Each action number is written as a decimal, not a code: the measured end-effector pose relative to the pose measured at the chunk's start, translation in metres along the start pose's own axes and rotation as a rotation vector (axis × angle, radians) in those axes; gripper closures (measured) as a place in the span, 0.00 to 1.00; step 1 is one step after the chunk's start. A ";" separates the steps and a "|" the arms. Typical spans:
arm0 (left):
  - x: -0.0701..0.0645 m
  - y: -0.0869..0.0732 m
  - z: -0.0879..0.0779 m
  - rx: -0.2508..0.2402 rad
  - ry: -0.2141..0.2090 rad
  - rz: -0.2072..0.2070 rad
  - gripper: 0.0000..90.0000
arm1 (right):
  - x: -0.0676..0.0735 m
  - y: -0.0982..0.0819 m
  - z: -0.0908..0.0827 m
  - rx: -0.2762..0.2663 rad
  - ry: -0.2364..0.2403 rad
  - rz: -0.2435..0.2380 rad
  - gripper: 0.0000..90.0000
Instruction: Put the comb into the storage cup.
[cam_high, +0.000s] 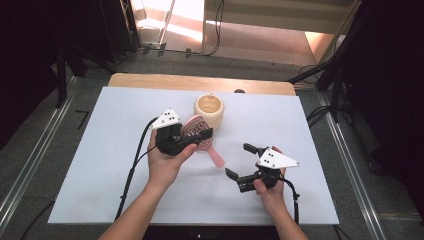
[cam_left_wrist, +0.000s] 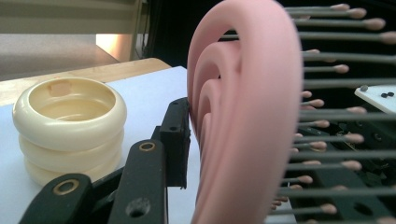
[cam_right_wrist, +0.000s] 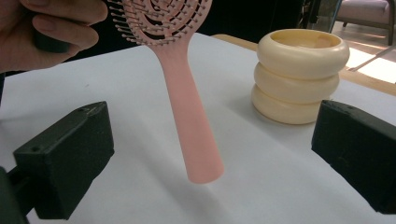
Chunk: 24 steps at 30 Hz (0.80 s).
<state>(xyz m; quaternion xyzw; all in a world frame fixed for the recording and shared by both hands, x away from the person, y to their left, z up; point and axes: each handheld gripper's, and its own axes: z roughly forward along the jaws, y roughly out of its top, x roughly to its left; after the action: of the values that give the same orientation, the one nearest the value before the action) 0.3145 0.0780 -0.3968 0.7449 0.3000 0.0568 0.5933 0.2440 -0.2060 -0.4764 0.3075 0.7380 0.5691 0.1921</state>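
Left tongs (cam_high: 200, 136) pinch pink hairbrush (cam_high: 202, 140); right tongs (cam_high: 239, 161) spread, facing its handle.

The table (cam_high: 100, 165) is seen from above and behind, facing twelve o'clock, while the brush (cam_left_wrist: 243, 116) is viewed very closely by the left gripper camera and from farther by the right, the cup (cam_right_wrist: 299, 74) being shared by all three.
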 end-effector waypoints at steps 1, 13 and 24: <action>0.000 0.000 0.000 -0.001 0.000 0.002 0.68 | -0.001 -0.001 -0.001 0.000 -0.002 0.001 0.00; 0.006 0.004 -0.001 -0.012 0.014 -0.003 0.68 | -0.013 -0.009 -0.018 -0.007 -0.047 0.013 0.00; 0.009 0.007 0.000 -0.012 0.013 -0.017 0.68 | -0.025 -0.017 -0.033 -0.005 -0.075 0.021 0.00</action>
<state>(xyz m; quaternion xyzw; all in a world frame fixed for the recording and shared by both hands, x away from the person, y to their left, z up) 0.3247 0.0813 -0.3925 0.7384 0.3098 0.0586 0.5961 0.2380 -0.2494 -0.4851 0.3358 0.7255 0.5610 0.2147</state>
